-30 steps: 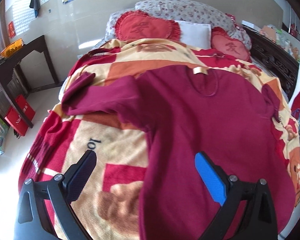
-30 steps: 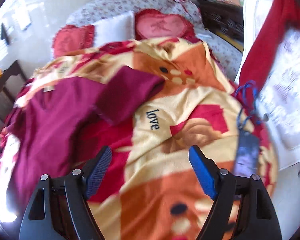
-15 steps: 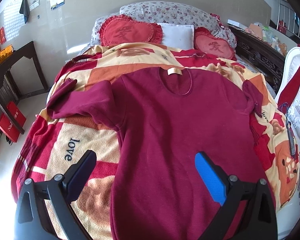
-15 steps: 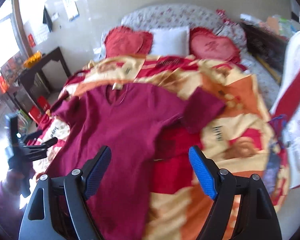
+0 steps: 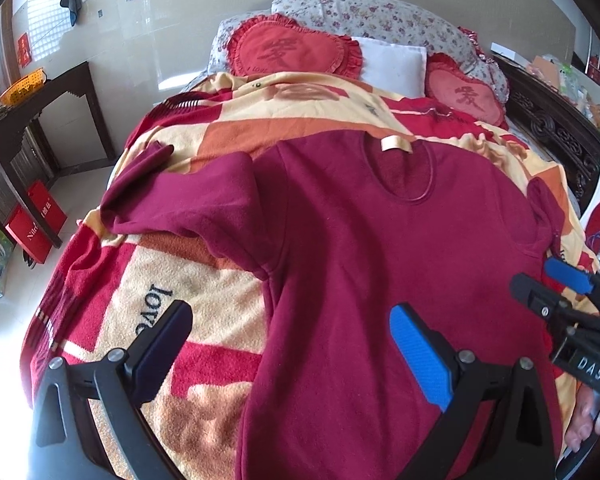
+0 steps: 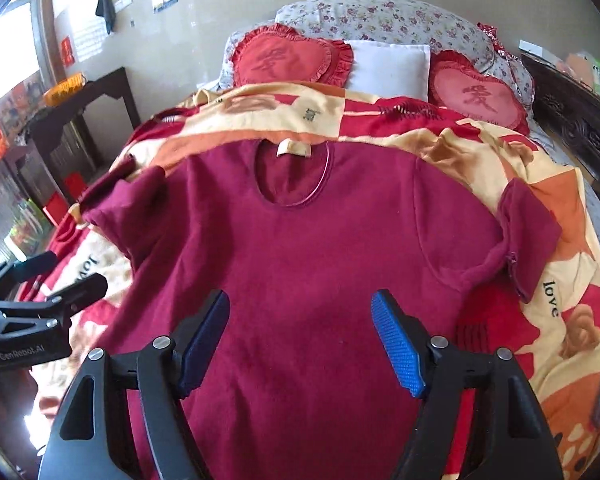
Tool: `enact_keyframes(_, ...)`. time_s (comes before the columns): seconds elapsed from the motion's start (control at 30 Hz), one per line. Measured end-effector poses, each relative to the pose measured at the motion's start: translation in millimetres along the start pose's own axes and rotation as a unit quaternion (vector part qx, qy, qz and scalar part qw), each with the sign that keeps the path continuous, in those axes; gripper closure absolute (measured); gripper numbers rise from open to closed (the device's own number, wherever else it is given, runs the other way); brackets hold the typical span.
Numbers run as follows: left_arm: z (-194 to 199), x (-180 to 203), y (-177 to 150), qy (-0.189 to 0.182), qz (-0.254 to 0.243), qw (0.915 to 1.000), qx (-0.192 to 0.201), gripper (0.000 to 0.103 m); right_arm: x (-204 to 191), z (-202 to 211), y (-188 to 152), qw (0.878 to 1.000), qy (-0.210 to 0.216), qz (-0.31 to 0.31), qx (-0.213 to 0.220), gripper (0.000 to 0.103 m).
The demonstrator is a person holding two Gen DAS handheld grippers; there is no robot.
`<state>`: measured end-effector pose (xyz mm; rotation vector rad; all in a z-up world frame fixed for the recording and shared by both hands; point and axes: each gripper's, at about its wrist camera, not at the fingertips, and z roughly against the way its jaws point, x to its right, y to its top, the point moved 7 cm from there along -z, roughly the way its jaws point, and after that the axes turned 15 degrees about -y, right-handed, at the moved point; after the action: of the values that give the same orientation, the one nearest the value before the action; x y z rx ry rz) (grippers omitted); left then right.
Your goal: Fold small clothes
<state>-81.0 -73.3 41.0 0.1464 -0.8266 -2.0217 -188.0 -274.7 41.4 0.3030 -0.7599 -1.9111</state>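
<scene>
Swung in from the blanket (image 6: 560, 308) side, now over the shirt (image 6: 308, 264).
Right gripper (image 6: 300, 340) closing, nothing between; left gripper (image 5: 292, 344) spread wide, straddling shirt edge.

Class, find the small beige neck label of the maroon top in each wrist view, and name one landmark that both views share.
Left wrist view: neck label, upper centre, right of middle.
Right wrist view: neck label, upper centre, at middle.
Shared landmark: the white pillow between two red heart cushions.
</scene>
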Motion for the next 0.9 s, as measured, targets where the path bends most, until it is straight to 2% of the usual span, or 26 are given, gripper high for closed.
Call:
enact_keyframes(0.13,-11,-7,-4,-0.002,0.011,0.9999,-0.005,0.002,-6,-14,-8,1.000,0.014,-0.006,-0.010,0.045)
enact_keyframes(0.27,-19,-10,-7,-0.003,0.019,0.9997,-0.014,0.002,-6,-27,-13,1.000,0.000,-0.008,-0.021,0.046)
enact_keyframes(0.47,-22,-14,-11,0.005,0.024,0.9996,-0.010,0.002,-5,-32,-17,0.999,-0.012,-0.017,-0.028,0.047)
enact_keyframes(0.9,-19,-25,-13,0.012,0.034,0.9993,-0.004,0.002,-20,-36,-22,0.999,-0.004,-0.008,-0.036,0.047)
